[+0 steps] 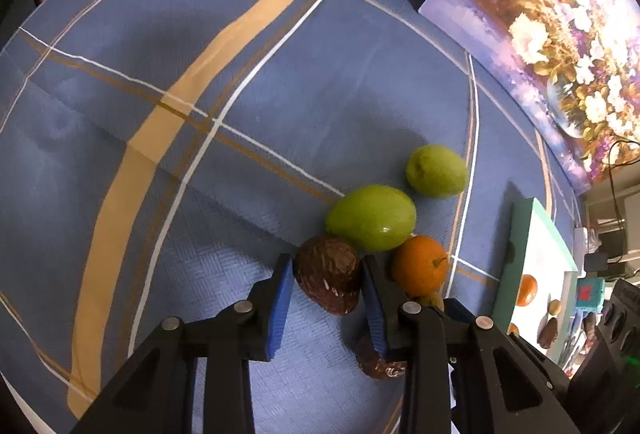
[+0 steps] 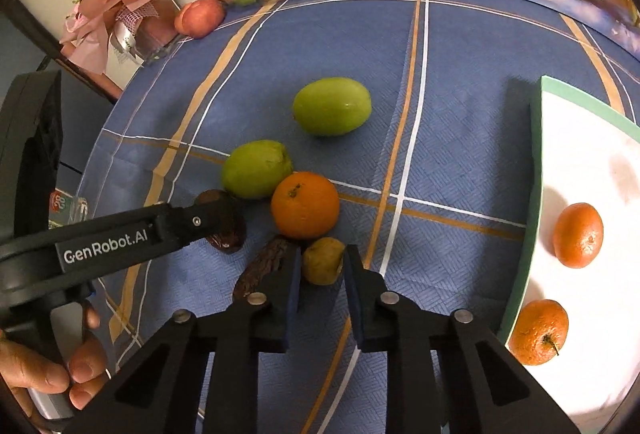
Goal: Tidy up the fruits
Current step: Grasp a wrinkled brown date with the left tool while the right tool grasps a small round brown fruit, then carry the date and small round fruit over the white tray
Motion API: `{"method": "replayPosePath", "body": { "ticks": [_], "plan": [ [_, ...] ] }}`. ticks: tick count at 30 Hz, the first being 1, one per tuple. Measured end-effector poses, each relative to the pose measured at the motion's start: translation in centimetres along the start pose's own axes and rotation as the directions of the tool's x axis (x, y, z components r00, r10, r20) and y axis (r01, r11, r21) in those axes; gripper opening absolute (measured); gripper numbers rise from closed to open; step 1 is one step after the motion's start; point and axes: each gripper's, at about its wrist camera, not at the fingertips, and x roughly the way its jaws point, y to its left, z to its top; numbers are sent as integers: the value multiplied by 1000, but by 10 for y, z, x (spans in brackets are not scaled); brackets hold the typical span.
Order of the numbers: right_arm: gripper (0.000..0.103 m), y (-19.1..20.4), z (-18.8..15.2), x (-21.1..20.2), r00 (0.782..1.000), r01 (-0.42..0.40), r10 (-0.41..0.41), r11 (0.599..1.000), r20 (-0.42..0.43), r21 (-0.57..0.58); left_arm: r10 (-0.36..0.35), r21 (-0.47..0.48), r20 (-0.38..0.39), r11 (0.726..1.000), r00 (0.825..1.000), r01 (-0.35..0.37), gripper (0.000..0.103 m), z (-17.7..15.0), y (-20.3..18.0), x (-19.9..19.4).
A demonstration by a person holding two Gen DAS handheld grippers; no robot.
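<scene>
Nearest the lens, the left gripper (image 1: 326, 286) has its blue-padded jaws on either side of a dark brown wrinkled fruit (image 1: 329, 280) on the blue plaid tabletop (image 1: 160, 154), though whether they press it I cannot tell. The right gripper (image 2: 322, 266) likewise brackets a small yellow-brown fruit (image 2: 323, 260), grip uncertain. Just beyond lie a round orange (image 2: 305, 205) and two green oval fruits (image 2: 256, 174) (image 2: 332, 106); at right, a green-rimmed white tray (image 2: 536, 174) holds two mandarins (image 2: 578, 235).
</scene>
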Motion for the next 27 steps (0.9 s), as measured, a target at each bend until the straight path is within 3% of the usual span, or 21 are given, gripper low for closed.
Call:
{"method": "replayPosePath", "body": {
  "ticks": [12, 23, 27],
  "plan": [
    [22, -2, 3, -53, 988, 47, -48, 999, 149, 9, -55, 63, 177, 997, 983, 45, 36, 1, -19, -58],
    [22, -25, -1, -86, 955, 207, -211, 977, 207, 41, -63, 134, 244, 991, 968, 31, 36, -12, -43, -79],
    [22, -40, -2, -95, 948, 220, -232, 972, 218, 77, -57, 166, 245, 986, 968, 17, 36, -15, -56, -78]
  ]
}}
